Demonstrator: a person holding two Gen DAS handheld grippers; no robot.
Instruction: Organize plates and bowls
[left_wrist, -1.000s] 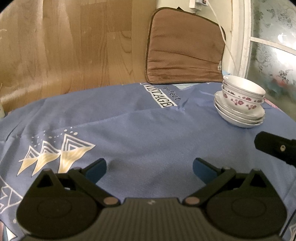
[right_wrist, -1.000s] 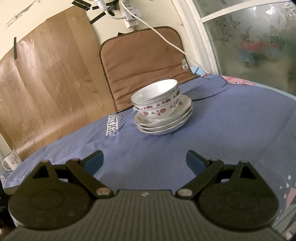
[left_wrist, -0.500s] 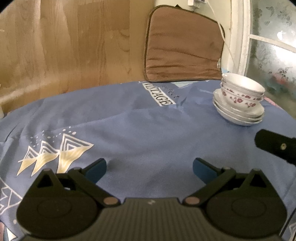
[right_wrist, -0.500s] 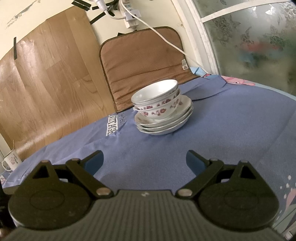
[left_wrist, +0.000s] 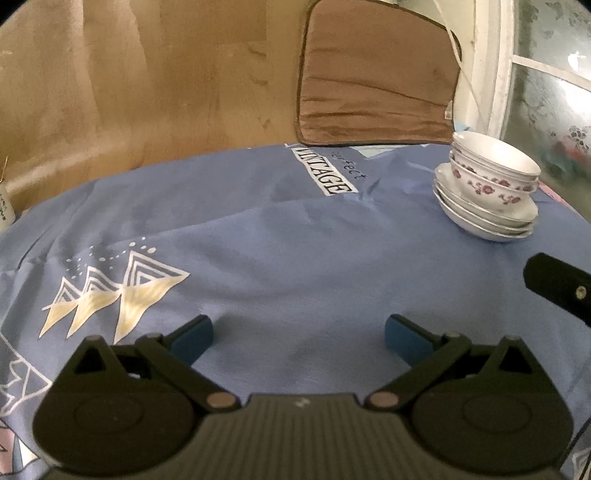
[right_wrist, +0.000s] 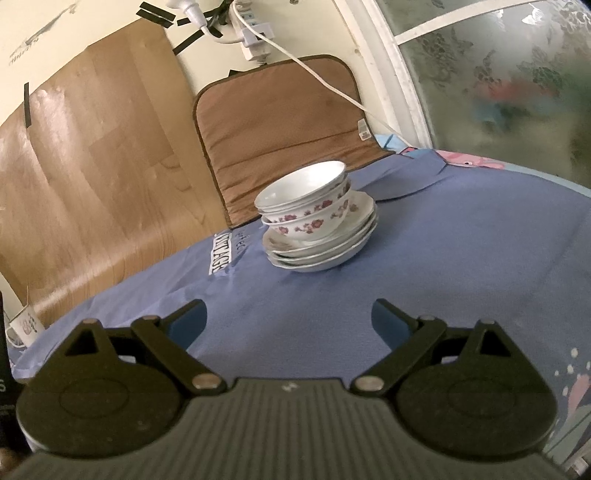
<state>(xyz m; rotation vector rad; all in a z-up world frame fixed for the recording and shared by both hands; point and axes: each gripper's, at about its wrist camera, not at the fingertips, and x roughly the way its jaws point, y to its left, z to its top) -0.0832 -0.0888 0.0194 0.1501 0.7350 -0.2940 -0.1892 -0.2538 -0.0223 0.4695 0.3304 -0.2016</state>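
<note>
Almost nothing has changed in the last second. The bowls (right_wrist: 308, 199) sit nested on top of the plates (right_wrist: 325, 247), all in one pile, and the pile has not moved on the blue cloth (right_wrist: 461, 258). In the right view it looks just the same as a second ago.

The left gripper (left_wrist: 299, 338) has tipped or slid a tiny bit, so the pile (left_wrist: 487, 192) sits a little lower on the far right of its view than before. Its jaws are spread wide with nothing between them. It hangs over a bare part of the cloth, near the triangle print (left_wrist: 114, 288), well away from the dishes.

The right gripper (right_wrist: 290, 323) has stayed put. Its jaws are wide apart too, and empty. The pile stands straight ahead of it, far across the cloth, in front of the brown cushion (right_wrist: 280, 136). A black piece at the right edge of the left view (left_wrist: 557, 291) is probably part of the right gripper.

So both grippers have let go and neither touches a dish. The dishes are already stacked, plates below and bowls above. That likely means the tidying is finished, or very nearly.
</note>
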